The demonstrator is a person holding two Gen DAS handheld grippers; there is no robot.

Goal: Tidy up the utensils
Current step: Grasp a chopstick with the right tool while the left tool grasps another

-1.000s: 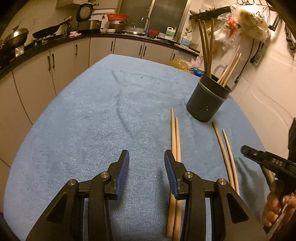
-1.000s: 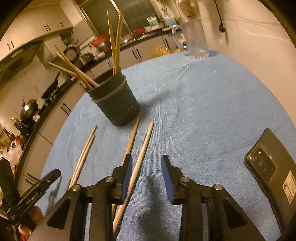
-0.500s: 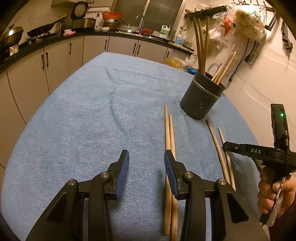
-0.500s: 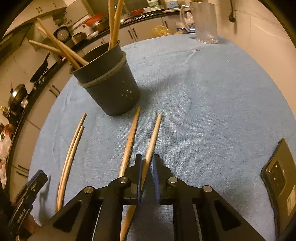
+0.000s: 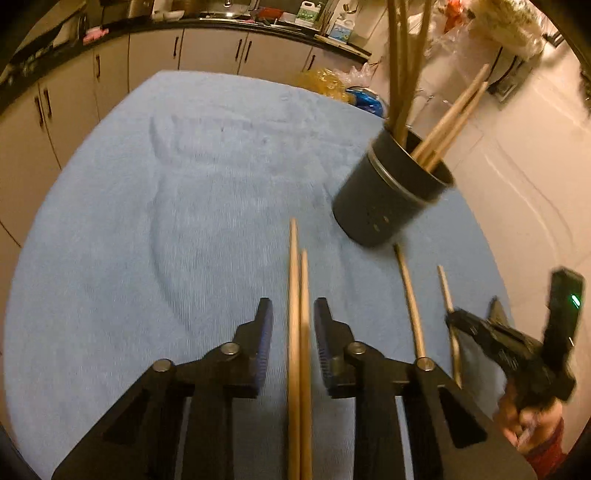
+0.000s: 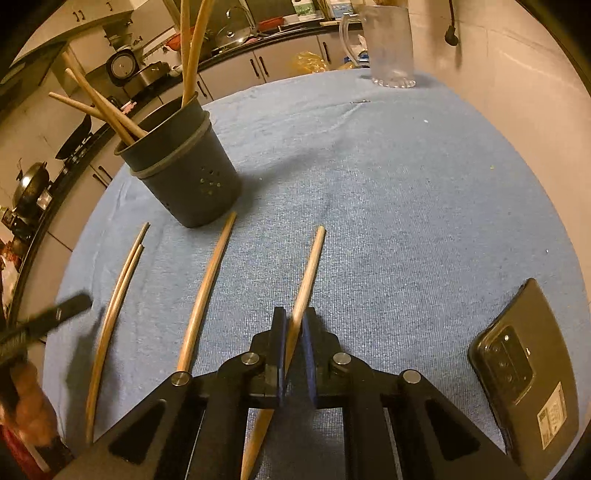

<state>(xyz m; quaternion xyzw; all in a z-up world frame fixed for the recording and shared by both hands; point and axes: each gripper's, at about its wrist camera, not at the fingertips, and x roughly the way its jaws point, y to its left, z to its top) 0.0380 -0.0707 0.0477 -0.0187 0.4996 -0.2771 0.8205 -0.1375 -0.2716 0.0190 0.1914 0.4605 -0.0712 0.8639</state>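
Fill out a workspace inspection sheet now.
Surface: blue cloth covers the table.
Job's things: dark utensil holder upright, chopsticks inside; chopstick pair and single chopstick lie on the cloth.
Clutter: phone, glass mug.
Grippers: right gripper shut on one chopstick; left gripper has just been closing, astride the pair, pads not touching.
Cables: wall plug.
Surroundings: kitchen cabinets.

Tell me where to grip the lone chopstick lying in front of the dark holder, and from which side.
Grip the lone chopstick at mid-shaft, coming down from above with a pad on each long side. It lies flat on the blue towel, and its far tip sits close to the holder, so the middle offers more room.
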